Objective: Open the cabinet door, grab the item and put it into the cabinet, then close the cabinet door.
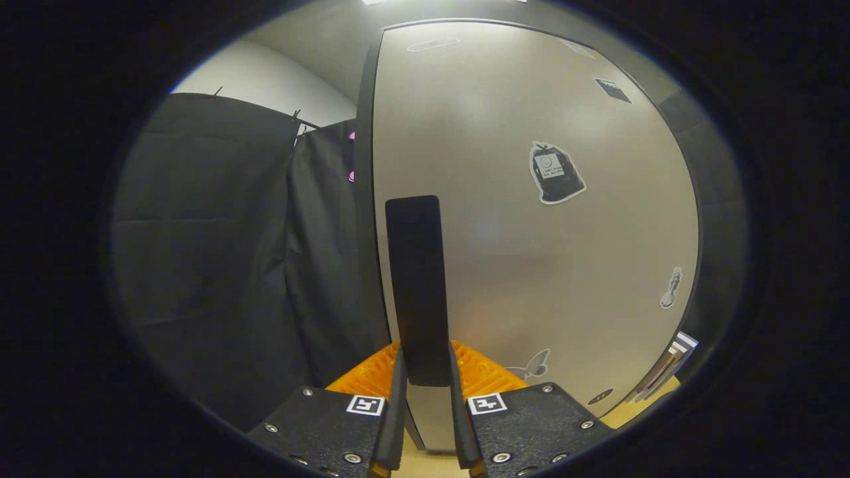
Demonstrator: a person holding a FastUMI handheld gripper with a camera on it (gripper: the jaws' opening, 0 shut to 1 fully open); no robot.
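The gripper [425, 372] was clamped on the black handle [417, 285] of the closed cabinet door [531, 219], both fingers [397, 398] pressing its lower end; stickers [555, 172] dotted the door
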